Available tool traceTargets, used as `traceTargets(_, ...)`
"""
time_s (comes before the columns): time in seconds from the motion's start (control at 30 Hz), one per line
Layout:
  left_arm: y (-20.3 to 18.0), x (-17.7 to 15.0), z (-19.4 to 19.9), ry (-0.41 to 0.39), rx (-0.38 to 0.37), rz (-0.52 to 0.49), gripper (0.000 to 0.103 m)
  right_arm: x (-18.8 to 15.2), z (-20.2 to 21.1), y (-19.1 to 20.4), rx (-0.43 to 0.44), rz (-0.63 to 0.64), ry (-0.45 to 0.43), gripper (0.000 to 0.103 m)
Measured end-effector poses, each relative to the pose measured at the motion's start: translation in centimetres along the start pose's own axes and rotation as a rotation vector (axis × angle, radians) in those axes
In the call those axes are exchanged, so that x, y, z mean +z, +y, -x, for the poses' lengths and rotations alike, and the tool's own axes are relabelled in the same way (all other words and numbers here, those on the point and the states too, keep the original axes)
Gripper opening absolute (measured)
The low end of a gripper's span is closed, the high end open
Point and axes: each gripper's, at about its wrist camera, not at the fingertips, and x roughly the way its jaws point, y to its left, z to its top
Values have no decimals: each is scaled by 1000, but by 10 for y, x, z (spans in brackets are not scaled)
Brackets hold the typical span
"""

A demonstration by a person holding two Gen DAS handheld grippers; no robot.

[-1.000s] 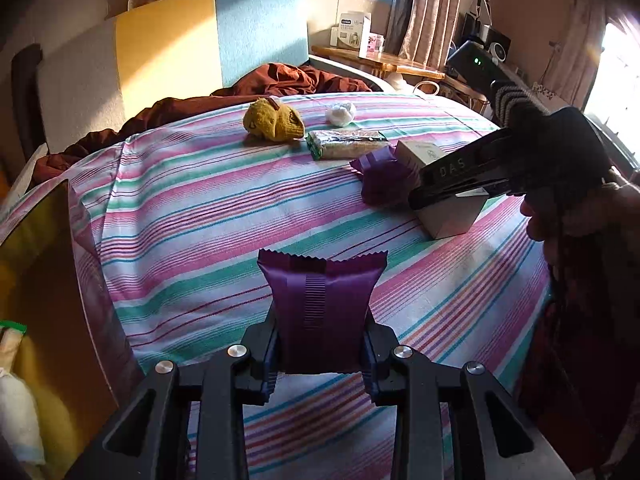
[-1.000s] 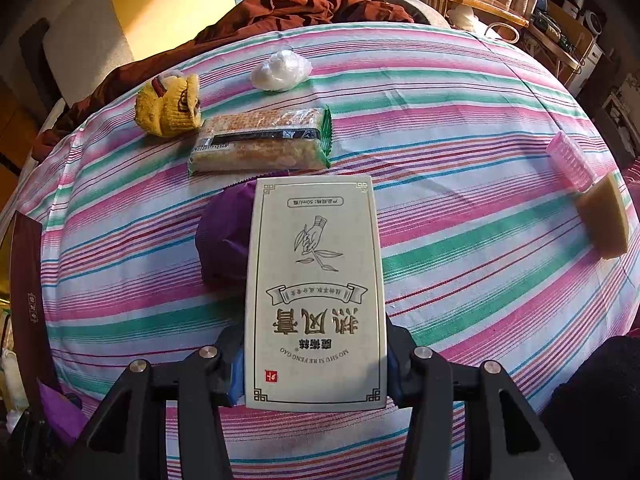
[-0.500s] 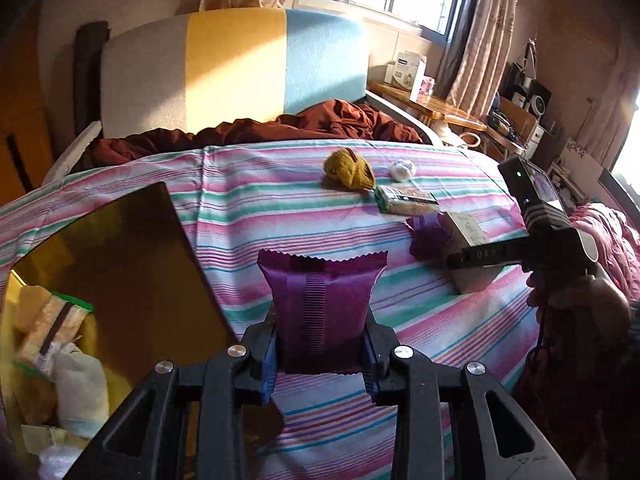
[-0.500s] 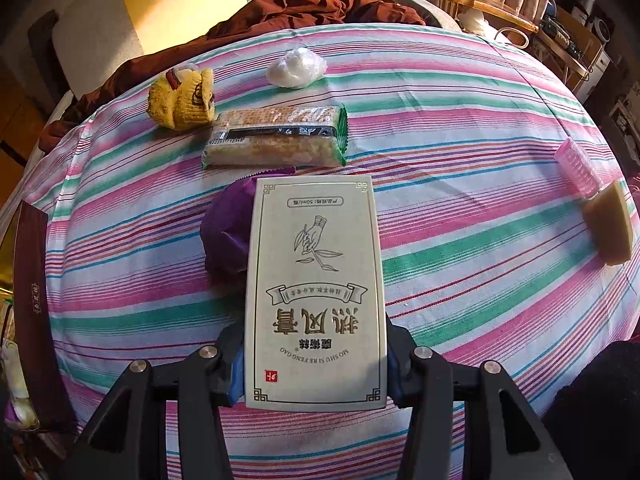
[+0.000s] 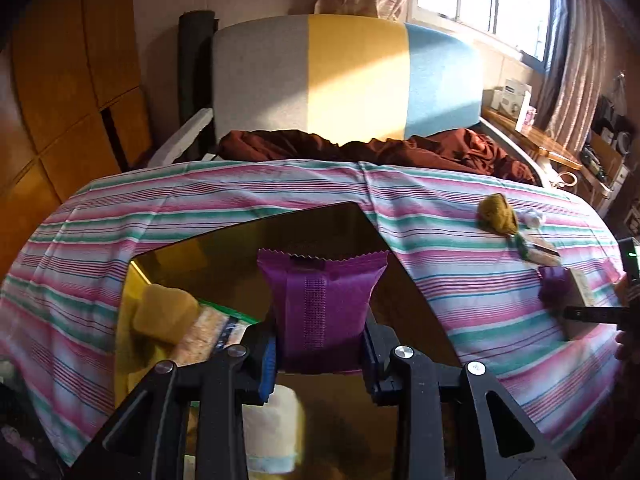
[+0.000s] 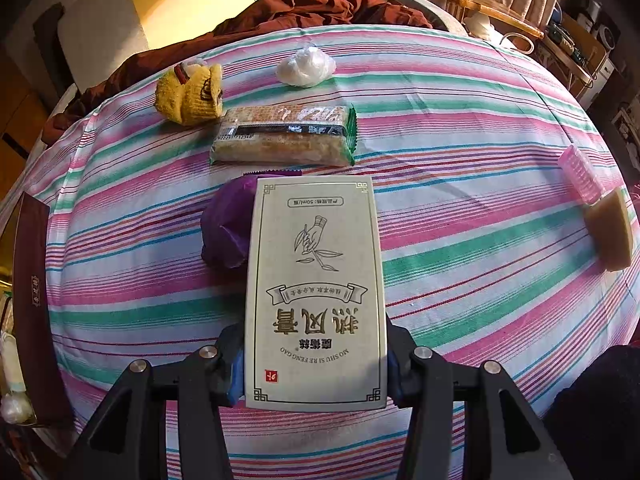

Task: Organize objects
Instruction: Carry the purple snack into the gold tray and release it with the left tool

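Purple foil fills the middle of the left wrist view: a sealed packet (image 5: 322, 308) stands upright, clamped between the pads of the left gripper (image 5: 320, 354). Behind and below it lies an open amber box (image 5: 248, 256), its far wall running across the centre of the frame. Inside the box, at lower left, sit a yellow block (image 5: 166, 314), a cracker pack (image 5: 204, 334) and a pale roll (image 5: 272, 432). The box rests on a bed covered with a striped sheet (image 5: 200, 196) in pink, green and white. At the right edge of that frame the right gripper's dark finger shows beside a second purple packet.

In the right wrist view, the right gripper (image 6: 314, 364) is closed on a grey-white carton (image 6: 316, 292) printed with a hand, a leafy sprig and upside-down characters. The carton's far end overlaps the second purple packet (image 6: 226, 232), which lies just left of it on the sheet. Above that, near the frame's centre, lies another cracker pack (image 6: 282, 136) with green ends. A yellow knitted toy (image 6: 190, 94) sits to its upper left, touching or nearly touching it, and a white wad (image 6: 306, 68) lies further up. At the right edge, a pink comb (image 6: 580, 176) rests just beside a tan wedge (image 6: 612, 236). The box's dark wall appears at the left edge.
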Motion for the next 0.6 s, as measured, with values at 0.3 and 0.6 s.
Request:
traceTargets(0.3,46,10,-44,114,62,29,34,4,-1,0,1,3,1,51)
traceTargets(0.6,81,31,-88,215,-13,155,34,-2,-1,14,1,3,1,51)
